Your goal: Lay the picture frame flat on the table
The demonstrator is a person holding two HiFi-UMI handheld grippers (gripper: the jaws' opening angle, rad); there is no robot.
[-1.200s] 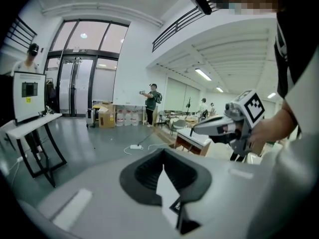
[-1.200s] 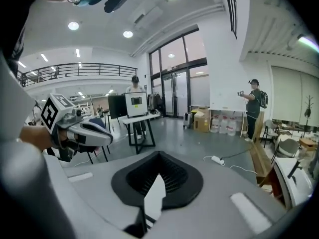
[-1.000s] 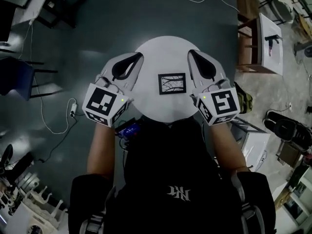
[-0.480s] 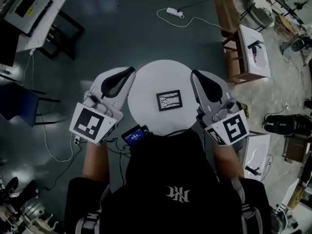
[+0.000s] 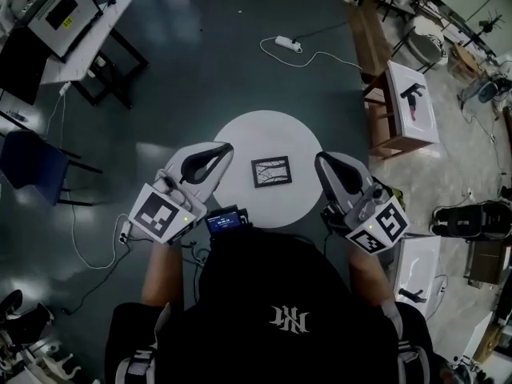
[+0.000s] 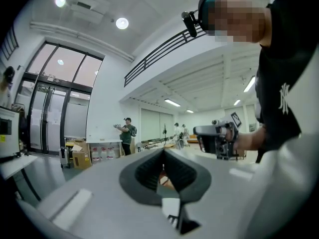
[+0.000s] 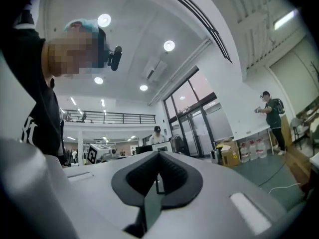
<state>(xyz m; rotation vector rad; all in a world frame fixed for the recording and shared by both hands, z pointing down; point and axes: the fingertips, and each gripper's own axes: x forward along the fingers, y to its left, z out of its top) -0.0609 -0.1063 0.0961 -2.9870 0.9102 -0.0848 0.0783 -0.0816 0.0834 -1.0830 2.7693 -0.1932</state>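
Left gripper (image 5: 226, 148), right gripper (image 5: 321, 159) now back at white table's (image 5: 264, 134) edges, jaws together, empty.

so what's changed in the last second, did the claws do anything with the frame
Both claws drew back toward the person: the left claw and right claw flanked the picture frame over the round table, and now sit at its edges. The head view also rose, so the table looks smaller. Nothing was grasped or released. Both claws stayed shut and empty, and the frame still lies flat.
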